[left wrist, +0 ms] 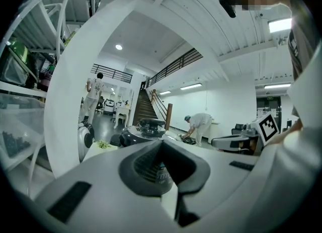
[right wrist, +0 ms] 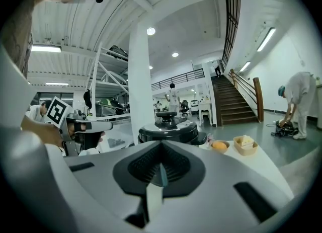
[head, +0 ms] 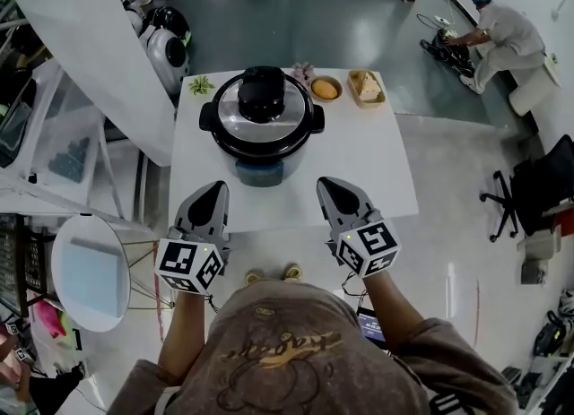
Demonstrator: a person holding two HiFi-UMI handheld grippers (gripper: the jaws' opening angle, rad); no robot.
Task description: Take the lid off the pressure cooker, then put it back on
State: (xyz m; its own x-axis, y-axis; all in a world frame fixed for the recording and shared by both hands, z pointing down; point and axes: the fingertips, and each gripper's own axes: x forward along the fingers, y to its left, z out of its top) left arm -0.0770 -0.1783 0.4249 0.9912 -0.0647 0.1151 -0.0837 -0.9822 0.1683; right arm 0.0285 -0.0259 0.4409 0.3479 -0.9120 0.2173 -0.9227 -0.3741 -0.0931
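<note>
The cooker [head: 261, 131] stands mid-bench [head: 377, 167] with its lid [head: 235, 108] on and a black knob on top. The left hand-held gripper [head: 216, 191] and the right hand-held gripper [head: 326, 185] are held over the bench's near edge. One is at each side in front of the cooker, and neither touches it. Each has its jaws pressed together with nothing between them. Along the far edge lie a green sprig [head: 200, 85], a bowl [head: 326, 89] with something orange in it and a tan tray [head: 366, 87]. A person [head: 502, 32] crouches on the floor beyond.
</note>
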